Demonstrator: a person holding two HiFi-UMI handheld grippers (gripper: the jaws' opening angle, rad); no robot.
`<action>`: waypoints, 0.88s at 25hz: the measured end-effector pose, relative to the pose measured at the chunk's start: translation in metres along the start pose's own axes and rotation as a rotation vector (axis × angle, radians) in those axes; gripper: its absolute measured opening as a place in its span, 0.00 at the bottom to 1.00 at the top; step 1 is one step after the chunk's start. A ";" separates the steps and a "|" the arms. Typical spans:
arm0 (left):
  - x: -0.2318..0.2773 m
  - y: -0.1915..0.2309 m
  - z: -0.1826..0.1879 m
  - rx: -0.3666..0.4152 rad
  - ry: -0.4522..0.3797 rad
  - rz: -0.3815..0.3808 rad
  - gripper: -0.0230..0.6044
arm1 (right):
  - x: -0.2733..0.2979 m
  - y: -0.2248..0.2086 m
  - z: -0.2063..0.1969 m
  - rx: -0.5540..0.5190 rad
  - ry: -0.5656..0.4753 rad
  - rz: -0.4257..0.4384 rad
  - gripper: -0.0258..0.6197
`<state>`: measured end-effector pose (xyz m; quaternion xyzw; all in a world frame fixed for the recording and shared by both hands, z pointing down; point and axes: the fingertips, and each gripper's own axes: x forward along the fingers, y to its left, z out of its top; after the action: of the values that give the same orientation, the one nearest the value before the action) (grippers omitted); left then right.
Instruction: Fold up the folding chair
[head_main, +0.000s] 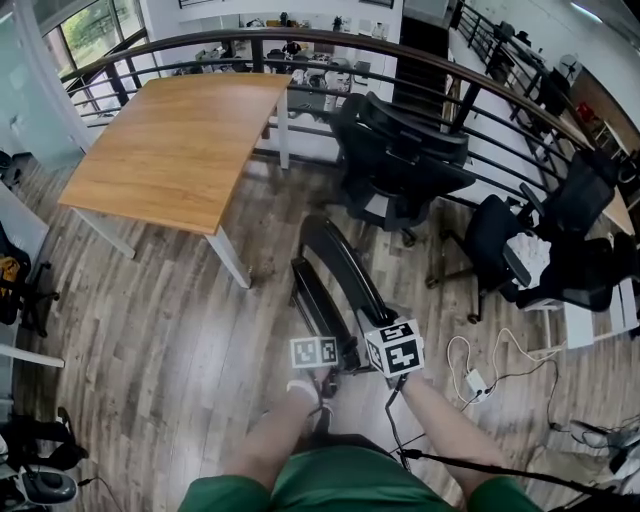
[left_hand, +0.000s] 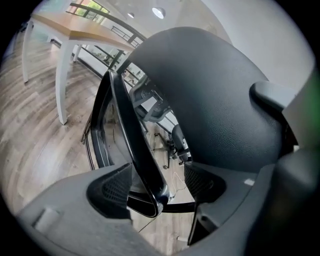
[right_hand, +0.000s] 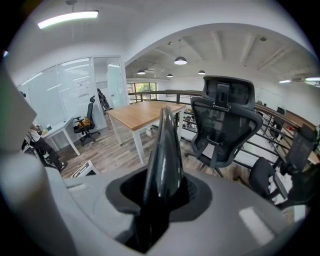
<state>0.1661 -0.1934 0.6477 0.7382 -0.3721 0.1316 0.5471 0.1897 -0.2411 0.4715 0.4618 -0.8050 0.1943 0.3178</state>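
Observation:
The black folding chair (head_main: 335, 280) stands on the wood floor just in front of my legs, its panels close together. My left gripper (head_main: 335, 352) is at its near lower end. In the left gripper view the jaws (left_hand: 157, 186) stand wide around a glossy black chair edge (left_hand: 142, 160); the right pad (left_hand: 202, 182) is clear of it. My right gripper (head_main: 385, 328) is beside it on the right. In the right gripper view its jaws (right_hand: 162, 192) are closed on a thin black chair panel (right_hand: 164, 145) that rises straight ahead.
A wooden table (head_main: 180, 140) stands at the back left. Black office chairs (head_main: 400, 160) (head_main: 545, 240) stand behind and to the right, before a curved railing (head_main: 300, 38). White cables and an adapter (head_main: 475, 380) lie on the floor at the right.

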 end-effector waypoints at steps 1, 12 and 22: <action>-0.004 0.001 0.001 0.013 -0.002 0.005 0.56 | 0.000 -0.001 0.000 -0.002 0.000 -0.003 0.21; -0.116 0.025 0.033 0.052 -0.194 0.129 0.53 | 0.001 -0.008 -0.005 -0.008 0.002 -0.016 0.22; -0.234 -0.026 0.067 0.255 -0.412 0.169 0.27 | -0.002 -0.020 -0.010 -0.006 -0.002 -0.019 0.22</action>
<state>0.0089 -0.1556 0.4640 0.7787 -0.5165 0.0695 0.3493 0.2109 -0.2433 0.4779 0.4686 -0.8016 0.1882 0.3200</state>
